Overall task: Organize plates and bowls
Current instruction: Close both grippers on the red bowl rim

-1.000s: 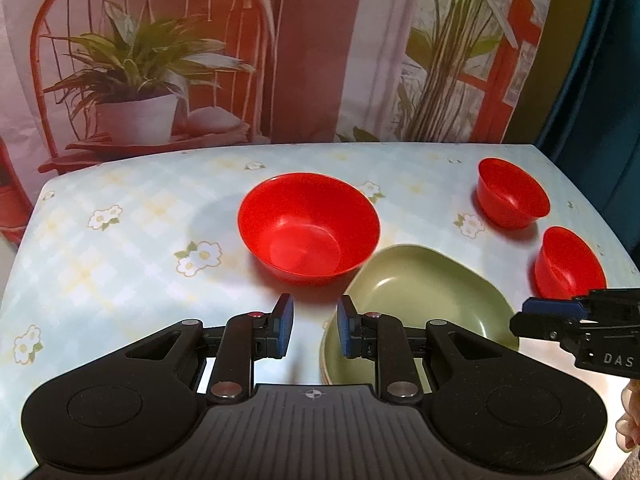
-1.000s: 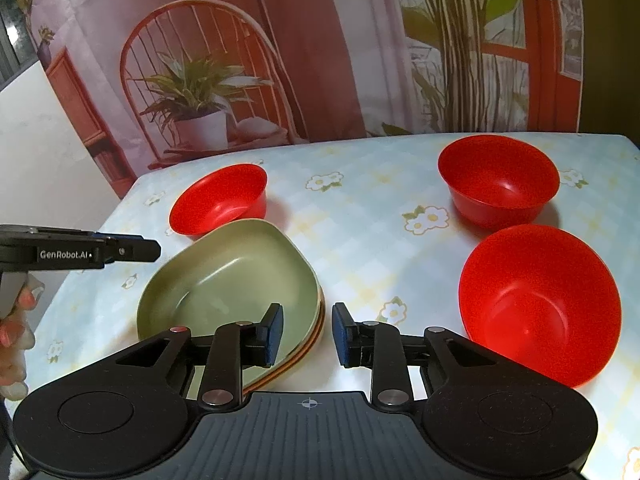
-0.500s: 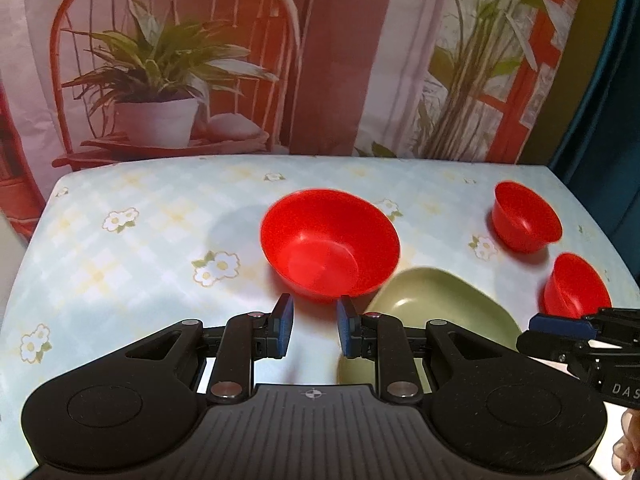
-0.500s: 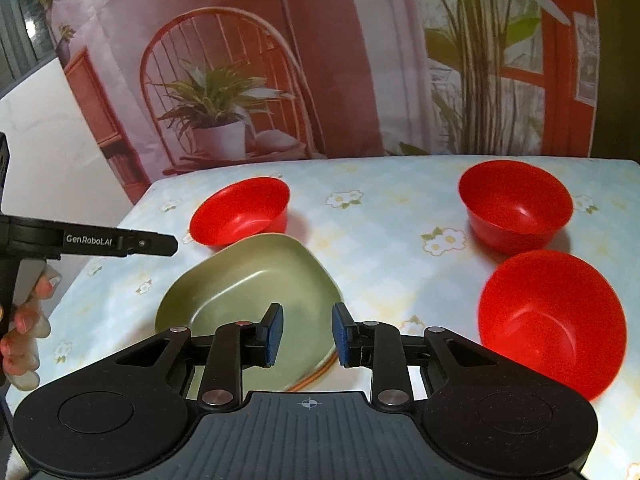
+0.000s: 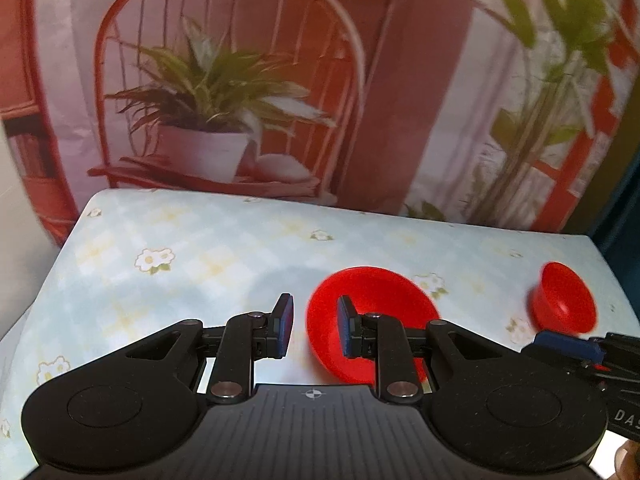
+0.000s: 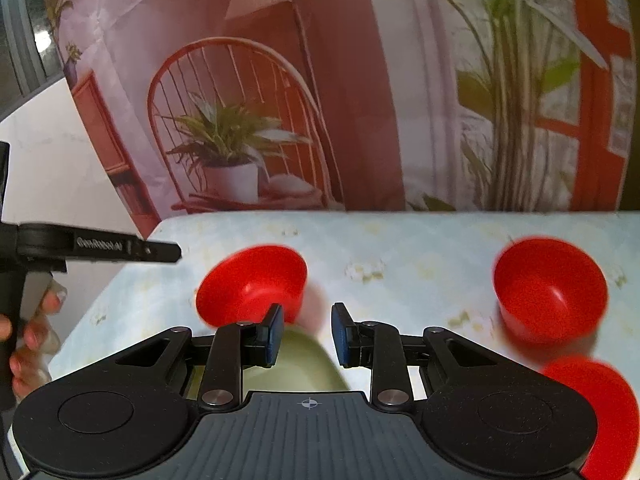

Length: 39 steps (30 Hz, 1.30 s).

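In the left wrist view a large red bowl (image 5: 372,320) sits on the flowered tablecloth (image 5: 180,264), just beyond my left gripper (image 5: 314,326), partly behind its right finger. The jaws stand narrowly apart with nothing between them. A small red bowl (image 5: 564,300) is at the far right. In the right wrist view my right gripper (image 6: 307,332) hovers over the near edge of the green plate (image 6: 296,364), jaws slightly apart and empty. Red bowls lie at left (image 6: 256,284), right (image 6: 550,288) and lower right (image 6: 600,400).
A printed backdrop with a chair and a potted plant (image 5: 208,120) hangs behind the table's far edge. The other gripper's tip (image 5: 544,340) pokes in at the right. A person's hand (image 6: 32,320) holds the left gripper (image 6: 168,251) off the table's left edge.
Both grippers have drawn back and risen a little, so bowls sit lower in both views. The green plate has slipped out of the left view. The jaws have kept the same gap.
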Each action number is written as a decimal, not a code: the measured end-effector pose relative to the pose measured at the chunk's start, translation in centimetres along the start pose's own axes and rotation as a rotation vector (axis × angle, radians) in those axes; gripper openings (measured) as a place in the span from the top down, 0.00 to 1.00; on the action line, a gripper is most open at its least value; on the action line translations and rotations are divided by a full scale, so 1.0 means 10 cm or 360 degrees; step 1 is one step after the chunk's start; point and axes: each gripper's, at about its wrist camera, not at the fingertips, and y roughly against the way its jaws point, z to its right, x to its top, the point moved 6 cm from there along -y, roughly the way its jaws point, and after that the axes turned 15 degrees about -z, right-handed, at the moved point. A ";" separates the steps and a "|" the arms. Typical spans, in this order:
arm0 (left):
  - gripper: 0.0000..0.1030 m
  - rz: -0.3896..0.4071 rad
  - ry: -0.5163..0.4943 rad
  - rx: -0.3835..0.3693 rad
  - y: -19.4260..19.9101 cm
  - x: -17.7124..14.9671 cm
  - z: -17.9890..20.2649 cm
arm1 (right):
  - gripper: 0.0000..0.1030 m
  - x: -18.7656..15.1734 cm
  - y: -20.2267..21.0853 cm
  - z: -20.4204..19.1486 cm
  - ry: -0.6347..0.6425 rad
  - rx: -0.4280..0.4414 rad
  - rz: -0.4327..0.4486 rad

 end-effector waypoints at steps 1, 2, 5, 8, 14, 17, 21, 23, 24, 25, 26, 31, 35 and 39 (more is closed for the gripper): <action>0.76 -0.0012 0.0029 0.0011 -0.05 0.00 -0.02 | 0.75 0.05 -0.05 -0.02 0.0012 0.0006 0.0000; 0.76 -0.0028 0.0054 0.0006 -0.11 0.00 -0.04 | 0.75 0.11 -0.11 -0.03 0.0023 0.0011 -0.0005; 0.76 -0.0041 0.0102 0.0003 -0.24 -0.02 -0.06 | 0.75 0.21 -0.30 -0.03 0.0031 -0.0006 -0.0039; 0.69 0.0001 0.0051 0.0022 -0.28 -0.06 -0.04 | 0.75 0.27 -0.51 -0.04 0.0035 0.0019 -0.0109; 0.59 0.0008 0.0005 0.0023 -0.33 -0.07 -0.09 | 0.74 0.33 -0.78 -0.05 0.0020 0.0040 -0.0152; 0.59 -0.0070 0.0023 -0.0057 -0.41 -0.09 -0.12 | 0.74 0.33 -0.87 -0.04 0.0003 0.0047 -0.0175; 0.60 -0.0100 0.0001 -0.0076 -0.49 -0.13 -0.12 | 0.74 0.32 -0.98 -0.06 -0.0007 0.0059 -0.0209; 0.60 -0.0120 -0.0011 -0.0110 -0.53 -0.15 -0.10 | 0.74 0.31 -1.02 -0.07 -0.0012 0.0065 -0.0218; 0.60 -0.0125 -0.0023 -0.0119 -0.55 -0.15 -0.09 | 0.74 0.31 -1.03 -0.07 -0.0017 0.0065 -0.0218; 0.60 -0.0125 -0.0036 -0.0120 -0.56 -0.16 -0.08 | 0.75 0.31 -1.04 -0.07 -0.0024 0.0063 -0.0219; 0.64 -0.0124 -0.0049 -0.0125 -0.56 -0.16 -0.08 | 0.76 0.30 -1.04 -0.06 -0.0032 0.0062 -0.0222; 0.85 -0.0138 -0.0052 -0.0166 -0.60 -0.17 -0.05 | 0.84 0.27 -1.07 -0.03 -0.0063 0.0067 -0.0234; 0.85 -0.0108 -0.0077 -0.0118 -0.57 -0.16 0.01 | 0.89 0.27 -1.05 -0.05 -0.0065 0.0072 -0.0210; 0.85 -0.0054 -0.0066 -0.0135 -0.46 -0.12 0.02 | 0.89 0.29 -1.00 -0.06 -0.0071 0.0072 -0.0165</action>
